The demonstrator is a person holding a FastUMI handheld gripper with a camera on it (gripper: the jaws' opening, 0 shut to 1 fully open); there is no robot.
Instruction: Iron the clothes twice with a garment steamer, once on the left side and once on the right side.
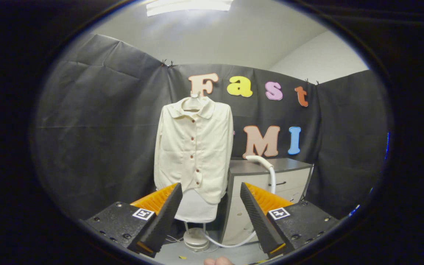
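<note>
A cream button-up shirt (193, 147) hangs on a hanger on a stand, beyond my fingers and slightly left of the gap between them. The stand's round base (196, 239) rests on the floor. A white steamer head (259, 160) lies on top of a grey cabinet (267, 173) to the right of the shirt; its white hose (272, 180) curves down the cabinet's front to the floor near the base. My gripper (211, 215) is open with nothing between its fingers, well short of the shirt and the steamer.
Black cloth walls close the booth behind and on both sides. The grey cabinet with drawers stands close against the shirt's right side. A fingertip (217, 261) of a person shows just below the fingers.
</note>
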